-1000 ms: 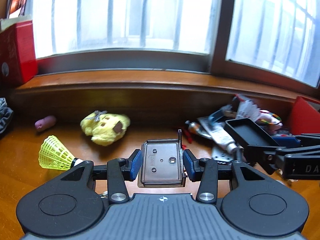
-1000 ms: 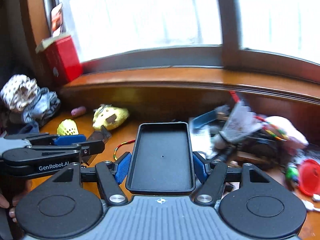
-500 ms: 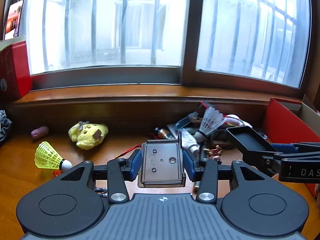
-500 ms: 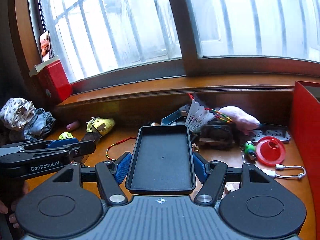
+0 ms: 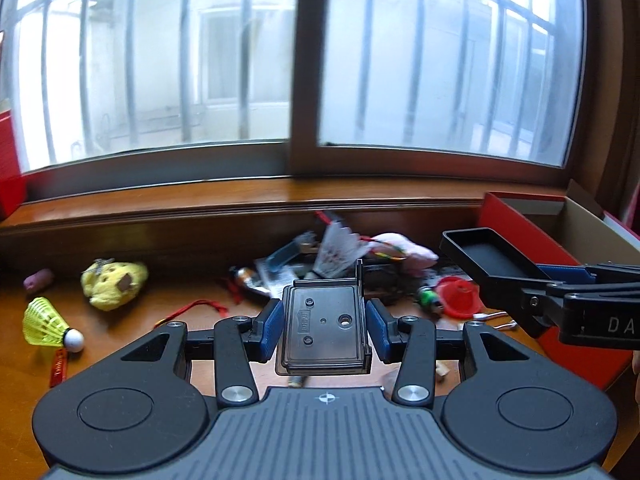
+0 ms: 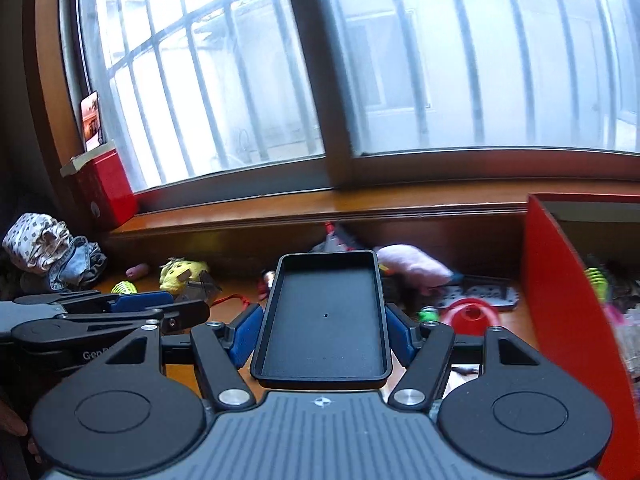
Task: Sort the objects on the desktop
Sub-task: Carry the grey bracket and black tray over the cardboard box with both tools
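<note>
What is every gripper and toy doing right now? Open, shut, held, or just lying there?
Left gripper: jaws shut on the clear plastic case, held up.
Right gripper: jaws shut on the black tray, tray empty.
Red box: open.
Yellow shuttlecock: lying on its side.
Yellow plush: lying on the desk.

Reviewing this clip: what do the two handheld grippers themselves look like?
Both match: black linkage arms with silver pivot bolts, blue finger pads, two round black discs on a ribbed grey body. White lettering marks their sides: "GenR" on the left gripper, "DA" on the right gripper.
</note>
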Demonstrator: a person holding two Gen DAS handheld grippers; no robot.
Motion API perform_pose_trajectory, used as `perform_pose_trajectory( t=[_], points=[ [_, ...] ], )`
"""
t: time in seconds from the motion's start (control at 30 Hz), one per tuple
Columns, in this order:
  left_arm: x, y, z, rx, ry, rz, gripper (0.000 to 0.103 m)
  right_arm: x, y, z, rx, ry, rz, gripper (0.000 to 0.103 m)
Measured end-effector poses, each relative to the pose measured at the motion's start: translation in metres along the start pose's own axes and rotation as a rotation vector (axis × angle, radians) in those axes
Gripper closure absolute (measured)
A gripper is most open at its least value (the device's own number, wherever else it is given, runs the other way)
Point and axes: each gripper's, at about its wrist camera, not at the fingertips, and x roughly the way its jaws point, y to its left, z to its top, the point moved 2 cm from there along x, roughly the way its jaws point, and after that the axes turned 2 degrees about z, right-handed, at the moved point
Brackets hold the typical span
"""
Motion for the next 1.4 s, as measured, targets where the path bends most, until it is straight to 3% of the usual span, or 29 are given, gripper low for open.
perform_pose_trajectory(
  t=[1.4],
  points=[
    [0.041, -0.21, 0.054, 0.201, -0.062, -0.185, 0.057, -0.099, -0.18, 0.009, 0.085, -0.142, -0.168, 0.036]
  ],
)
